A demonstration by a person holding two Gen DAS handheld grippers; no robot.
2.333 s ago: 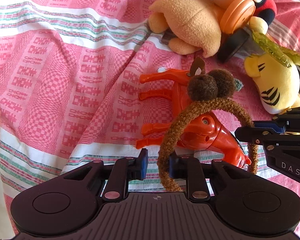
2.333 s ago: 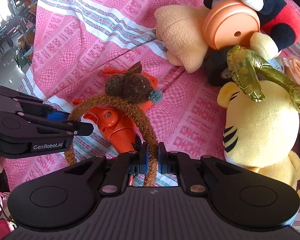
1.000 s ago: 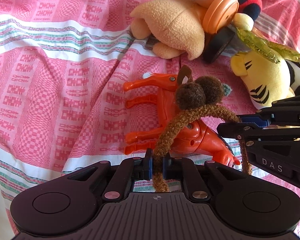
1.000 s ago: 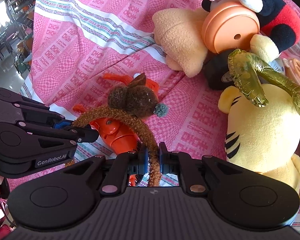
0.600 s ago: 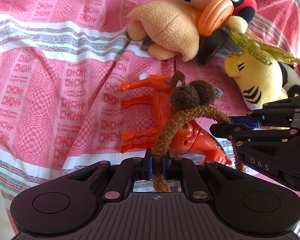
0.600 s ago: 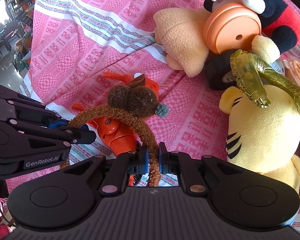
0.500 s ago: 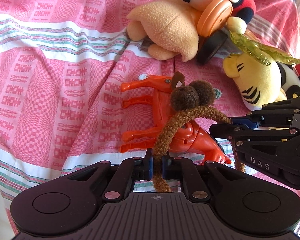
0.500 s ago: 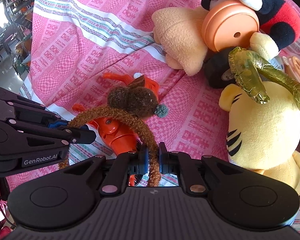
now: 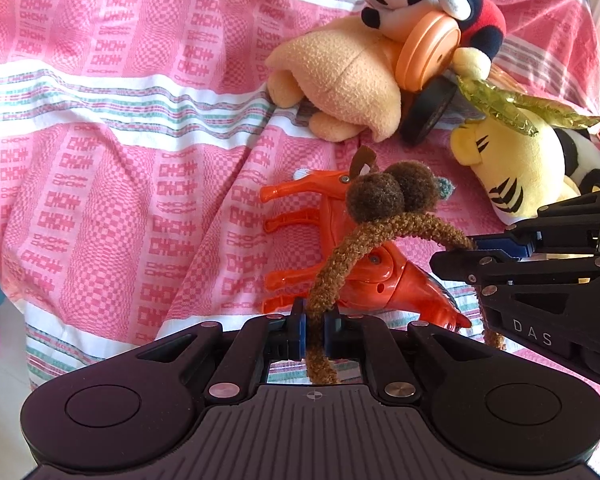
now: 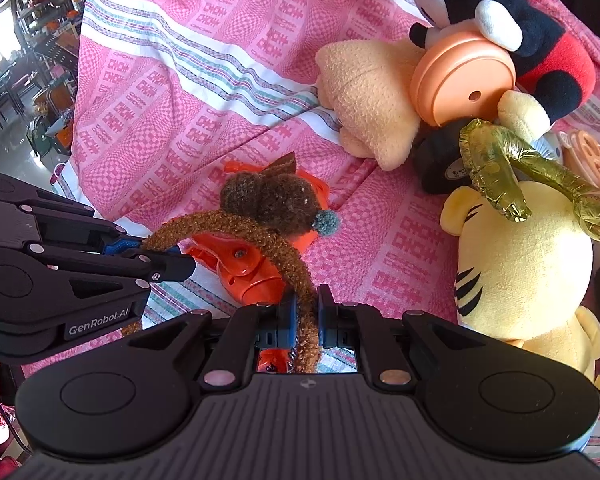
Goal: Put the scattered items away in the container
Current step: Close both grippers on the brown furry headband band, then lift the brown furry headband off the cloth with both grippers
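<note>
Fuzzy brown headband (image 9: 360, 248) arched, 2 pompoms, each end pinched by left tongs (image 9: 315, 330), right tongs (image 10: 304, 316)

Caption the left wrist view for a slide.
Both grippers grip the fuzzy brown headband above an orange toy horse on pink cloth.

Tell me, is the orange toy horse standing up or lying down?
Lying down. The orange toy horse is on its side on the pink cloth, its legs sticking out sideways, under the brown headband.
</note>
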